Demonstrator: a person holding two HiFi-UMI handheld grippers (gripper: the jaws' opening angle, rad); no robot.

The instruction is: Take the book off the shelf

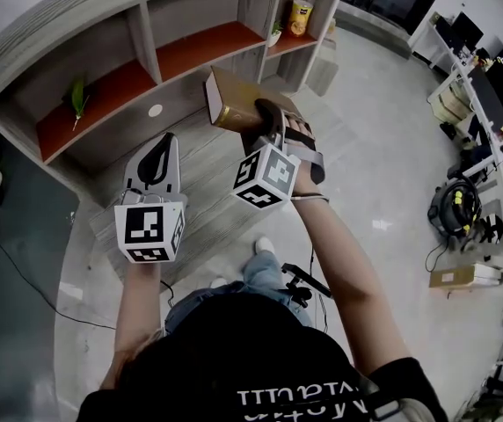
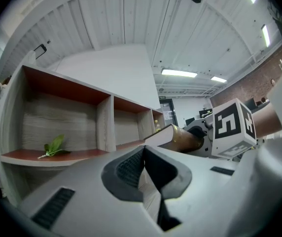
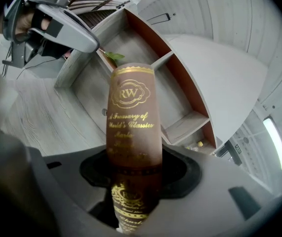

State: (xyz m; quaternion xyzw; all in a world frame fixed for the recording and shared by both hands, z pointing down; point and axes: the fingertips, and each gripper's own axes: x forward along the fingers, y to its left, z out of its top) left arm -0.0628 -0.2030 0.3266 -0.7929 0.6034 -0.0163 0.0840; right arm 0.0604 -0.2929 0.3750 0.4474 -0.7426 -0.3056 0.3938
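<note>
A thick brown book (image 1: 232,102) with gold lettering on its spine is out in front of the wooden shelf (image 1: 150,47), clear of the compartments. My right gripper (image 1: 267,123) is shut on it. In the right gripper view the book's spine (image 3: 131,112) stands up between the jaws of the right gripper (image 3: 133,158), whose pads press on its covers. My left gripper (image 1: 164,141) hangs to the left of the book, apart from it. In the left gripper view the left gripper (image 2: 143,154) has its pads together with nothing between them, and the book (image 2: 173,137) shows beyond them to the right.
A green leaf (image 1: 79,98) lies in the left red-floored compartment. A yellow bottle (image 1: 302,7) stands in the far right compartment. Desks with monitors (image 1: 489,60), a black and yellow device (image 1: 454,205) and a cardboard box (image 1: 462,277) stand on the floor to the right.
</note>
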